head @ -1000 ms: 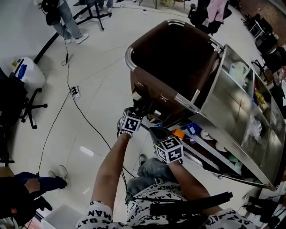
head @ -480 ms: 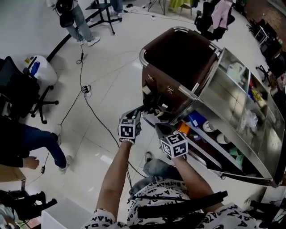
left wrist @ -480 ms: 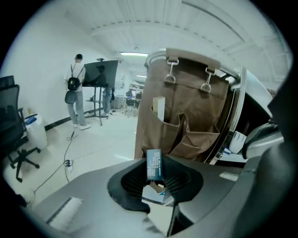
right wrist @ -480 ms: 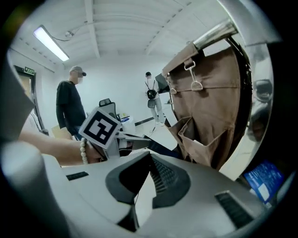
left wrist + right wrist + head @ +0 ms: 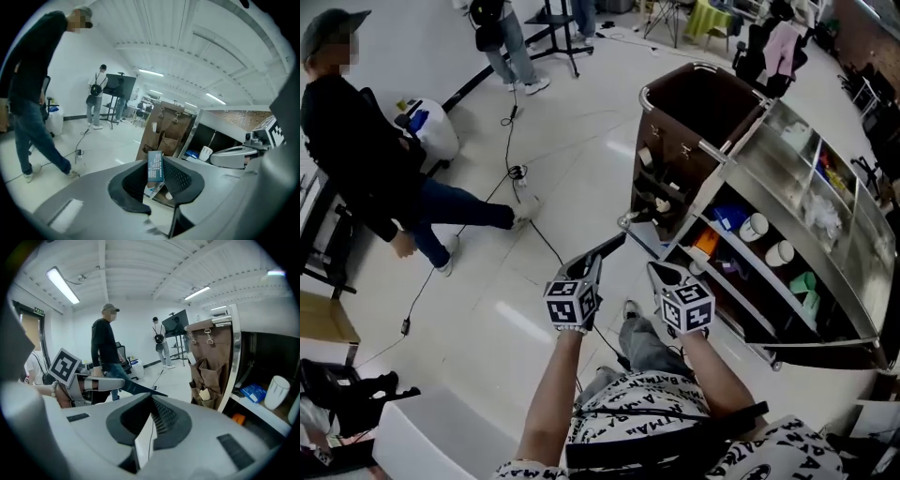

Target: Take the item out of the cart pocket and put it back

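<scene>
My left gripper is shut on a small blue box, which stands upright between its pads. It hangs in the air a short way from the brown fabric pockets on the end of the steel cart. In the head view the left gripper points at those pockets from below and to the left. The right gripper is beside it, lower and to the right. Its jaws are shut with nothing between them. The pockets hold a few pale items.
The brown bag hangs in a steel frame at the cart's end. Cart shelves hold cups and packets. A person in black stands at the left, another with a backpack further off. Cables cross the floor.
Both grippers have drawn back from the cart pockets toward me, the left one carrying the blue box. The view has pulled away, and a person in black has come into it at left.
</scene>
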Action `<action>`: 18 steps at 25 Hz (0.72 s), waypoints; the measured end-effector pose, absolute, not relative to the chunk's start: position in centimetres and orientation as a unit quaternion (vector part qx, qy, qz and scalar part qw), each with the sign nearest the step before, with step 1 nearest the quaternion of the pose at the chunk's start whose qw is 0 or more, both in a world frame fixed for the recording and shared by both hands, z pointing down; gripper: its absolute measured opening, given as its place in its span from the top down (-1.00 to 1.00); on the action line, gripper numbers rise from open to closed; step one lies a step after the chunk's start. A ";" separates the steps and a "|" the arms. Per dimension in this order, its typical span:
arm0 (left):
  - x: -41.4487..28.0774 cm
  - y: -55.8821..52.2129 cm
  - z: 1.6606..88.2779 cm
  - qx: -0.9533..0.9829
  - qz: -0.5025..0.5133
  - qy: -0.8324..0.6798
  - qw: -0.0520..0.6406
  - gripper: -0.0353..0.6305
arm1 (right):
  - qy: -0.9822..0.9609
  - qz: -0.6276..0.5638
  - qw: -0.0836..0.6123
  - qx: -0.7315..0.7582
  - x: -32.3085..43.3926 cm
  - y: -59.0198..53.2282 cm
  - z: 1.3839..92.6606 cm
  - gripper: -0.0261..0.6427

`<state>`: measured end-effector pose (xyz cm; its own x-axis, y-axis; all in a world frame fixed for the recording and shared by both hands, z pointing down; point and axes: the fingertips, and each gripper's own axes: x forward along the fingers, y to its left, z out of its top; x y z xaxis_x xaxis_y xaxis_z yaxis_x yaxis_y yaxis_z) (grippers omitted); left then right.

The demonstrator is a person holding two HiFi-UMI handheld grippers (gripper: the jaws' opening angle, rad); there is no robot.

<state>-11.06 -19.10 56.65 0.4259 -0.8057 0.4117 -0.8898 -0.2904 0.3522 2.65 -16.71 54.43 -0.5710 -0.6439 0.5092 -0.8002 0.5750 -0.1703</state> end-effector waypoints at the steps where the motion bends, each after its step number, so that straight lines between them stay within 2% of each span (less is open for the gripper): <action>1: -11.5 -17.2 56.2 0.797 0.070 -0.535 0.273 0.63 | -0.867 0.192 0.200 0.414 2.1 -15.1 54.1 0.89; 8: -12.4 -7.5 53.5 0.785 0.033 -0.556 0.272 0.63 | -0.885 0.178 0.191 0.385 -0.4 -8.0 51.9 0.89; 18: -10.2 -5.9 51.4 0.783 0.017 -0.567 0.256 0.63 | -0.890 0.182 0.174 0.381 1.6 -6.8 50.6 0.89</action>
<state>-10.23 -5.90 51.44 0.3566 -0.8790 0.3166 -0.8965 -0.2266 0.3808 1.63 -6.77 50.63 -0.6497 -0.6146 0.4473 -0.7407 0.6442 -0.1908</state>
